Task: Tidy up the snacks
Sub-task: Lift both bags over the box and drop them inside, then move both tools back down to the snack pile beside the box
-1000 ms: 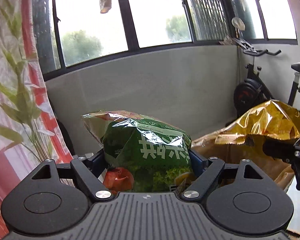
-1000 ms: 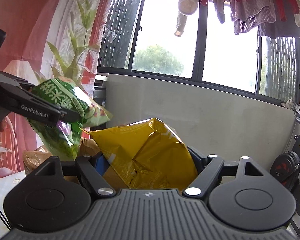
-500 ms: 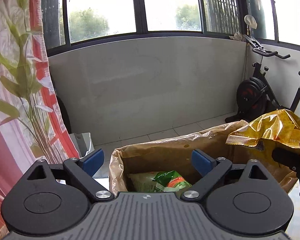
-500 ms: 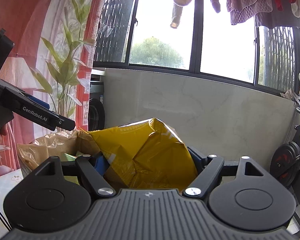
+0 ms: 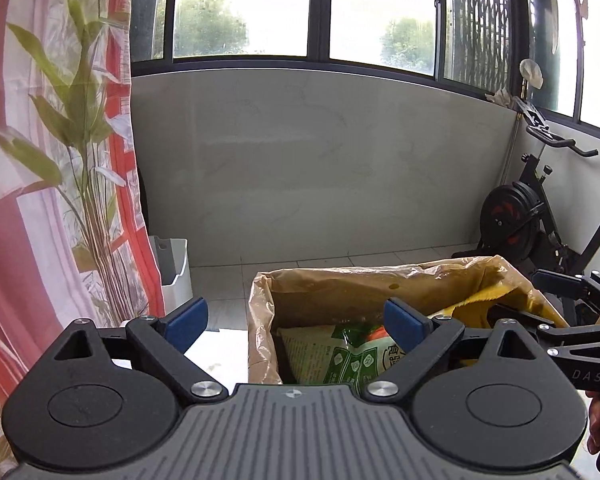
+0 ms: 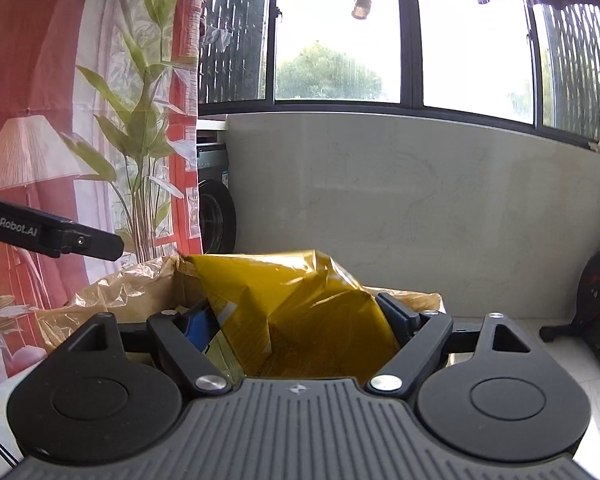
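Observation:
A brown bag (image 5: 380, 284) stands open below both grippers. A green snack bag (image 5: 340, 360) lies inside it. My left gripper (image 5: 296, 320) hangs open and empty over the bag's left rim, its blue pads wide apart. A yellow snack bag (image 6: 300, 300) sits between the jaws of my right gripper (image 6: 298, 320), low over the brown bag (image 6: 112, 292). Those jaws are opening: the left blue pad shows bare beside the yellow bag, the right pad still touches it. The left wrist view has the right gripper (image 5: 540, 300) and yellow bag (image 5: 496, 296) at the bag's right side.
A white bin (image 5: 174, 268) stands on the floor by the printed curtain (image 5: 40, 160). An exercise bike (image 5: 532, 208) is at the right. A washing machine (image 6: 216, 216) is behind the curtain edge. A grey wall under the windows closes the back.
My left gripper let go of the green snack bag, which dropped into the brown bag. My right gripper sank with the yellow bag toward the brown bag, and its jaws widened.

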`<act>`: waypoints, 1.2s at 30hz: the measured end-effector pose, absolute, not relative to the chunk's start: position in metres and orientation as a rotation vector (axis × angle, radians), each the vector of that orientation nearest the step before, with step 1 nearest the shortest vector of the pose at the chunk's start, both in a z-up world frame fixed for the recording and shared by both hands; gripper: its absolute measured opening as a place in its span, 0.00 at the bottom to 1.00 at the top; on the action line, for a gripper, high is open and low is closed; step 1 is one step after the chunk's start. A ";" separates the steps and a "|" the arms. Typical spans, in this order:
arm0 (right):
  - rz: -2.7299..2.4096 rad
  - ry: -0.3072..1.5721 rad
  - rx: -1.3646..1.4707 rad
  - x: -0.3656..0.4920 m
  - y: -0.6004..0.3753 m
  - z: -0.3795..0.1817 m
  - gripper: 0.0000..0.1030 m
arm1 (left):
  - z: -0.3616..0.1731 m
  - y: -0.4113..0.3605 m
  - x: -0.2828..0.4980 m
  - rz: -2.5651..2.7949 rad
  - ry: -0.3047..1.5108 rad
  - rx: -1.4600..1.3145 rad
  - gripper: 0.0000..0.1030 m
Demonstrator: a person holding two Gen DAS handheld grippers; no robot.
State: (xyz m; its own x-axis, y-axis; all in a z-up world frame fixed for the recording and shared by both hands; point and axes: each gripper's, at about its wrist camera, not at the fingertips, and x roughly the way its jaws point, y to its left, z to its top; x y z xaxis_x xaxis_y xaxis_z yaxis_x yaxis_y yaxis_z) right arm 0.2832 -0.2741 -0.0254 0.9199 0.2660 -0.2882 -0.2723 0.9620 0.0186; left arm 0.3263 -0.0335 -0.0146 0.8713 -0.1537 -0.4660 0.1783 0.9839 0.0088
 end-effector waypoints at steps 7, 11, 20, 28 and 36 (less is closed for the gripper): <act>0.279 0.288 -0.003 0.275 -0.278 -0.020 0.93 | -0.014 -0.028 0.317 -0.171 0.491 0.024 0.93; 0.292 0.279 -0.022 0.262 -0.276 -0.017 0.93 | -0.014 -0.026 0.308 -0.168 0.497 0.026 0.93; 0.299 0.283 -0.012 0.234 -0.274 -0.010 0.93 | -0.015 -0.019 0.277 -0.139 0.509 0.005 0.93; 0.291 0.299 0.034 0.203 -0.277 -0.015 0.93 | -0.027 -0.015 0.245 -0.121 0.526 -0.008 0.93; 0.305 0.270 0.094 0.157 -0.289 -0.031 0.93 | -0.053 -0.012 0.209 -0.116 0.526 -0.027 0.93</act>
